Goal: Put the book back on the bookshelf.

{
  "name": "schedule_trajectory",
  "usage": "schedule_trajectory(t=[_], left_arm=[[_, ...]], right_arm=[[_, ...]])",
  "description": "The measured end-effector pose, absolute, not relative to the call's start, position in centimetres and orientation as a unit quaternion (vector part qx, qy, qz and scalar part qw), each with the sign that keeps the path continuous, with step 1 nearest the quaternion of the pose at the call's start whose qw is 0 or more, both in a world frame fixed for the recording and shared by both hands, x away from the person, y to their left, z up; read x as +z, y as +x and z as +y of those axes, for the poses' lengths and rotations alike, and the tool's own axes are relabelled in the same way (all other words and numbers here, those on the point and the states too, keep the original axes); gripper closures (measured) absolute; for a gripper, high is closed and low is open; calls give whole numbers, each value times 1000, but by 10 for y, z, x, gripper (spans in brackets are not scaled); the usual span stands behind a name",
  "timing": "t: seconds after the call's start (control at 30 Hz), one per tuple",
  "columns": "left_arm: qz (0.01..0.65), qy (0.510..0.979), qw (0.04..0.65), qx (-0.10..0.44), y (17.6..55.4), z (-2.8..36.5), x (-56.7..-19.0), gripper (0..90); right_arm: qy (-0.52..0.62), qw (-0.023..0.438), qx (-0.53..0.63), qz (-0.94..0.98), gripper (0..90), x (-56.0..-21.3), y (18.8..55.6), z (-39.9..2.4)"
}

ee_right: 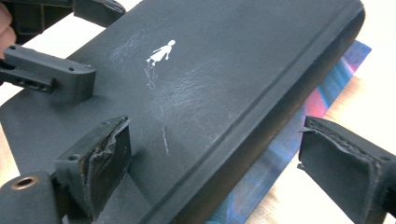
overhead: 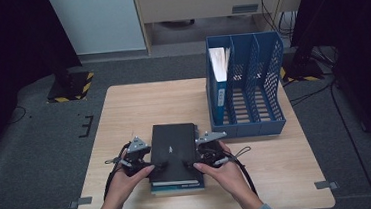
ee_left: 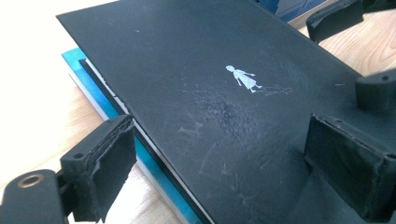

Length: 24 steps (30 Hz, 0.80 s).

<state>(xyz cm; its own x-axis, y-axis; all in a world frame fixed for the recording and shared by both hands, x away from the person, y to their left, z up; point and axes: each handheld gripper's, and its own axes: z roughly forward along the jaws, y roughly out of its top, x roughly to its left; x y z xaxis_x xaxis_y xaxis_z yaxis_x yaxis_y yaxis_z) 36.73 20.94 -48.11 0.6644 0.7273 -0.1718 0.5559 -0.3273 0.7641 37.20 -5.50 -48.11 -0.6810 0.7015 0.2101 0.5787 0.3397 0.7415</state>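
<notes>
Straddling the black book's (overhead: 173, 150) two long edges, your grippers stand one on each side of it. Your left gripper (ee_left: 219, 170) has its jaws apart: one pad hangs off the book's left edge over the table, the other sits above the cover, and neither clearly presses. Your right gripper (ee_right: 212, 163) is also spread wide, one pad over the cover and the other out past the rounded spine above the table; nothing is pinched between them. Whether any pad touches the cover is hard to tell.

In the high view the left gripper (overhead: 138, 157) and right gripper (overhead: 210, 150) are partly covered by your hands, so their jaws are lost against the dark cover there.

The book lies flat at the table's (overhead: 124, 114) near middle, long axis running near to far, spine on the right. A small white figure (ee_left: 243, 78) marks the cover (ee_right: 161, 52); its detail is too small to read. Under it a blue book (ee_left: 100, 100) peeks out at the left and near edges; the right gripper view shows a blue and pink cover (ee_right: 299, 126) there, most of it hidden.

Just far-right of the books stands a blue rack (overhead: 251, 79), holding a binder (overhead: 218, 82) upright in its left slot, with white pages at the top.
</notes>
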Motion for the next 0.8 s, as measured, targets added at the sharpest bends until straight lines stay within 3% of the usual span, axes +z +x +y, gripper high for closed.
schedule_trajectory(t=[0.8], left_arm=[[368,821,430,80,382,207,-483,81]], right_arm=[[402,23,437,804,38,-492,383,-61]])
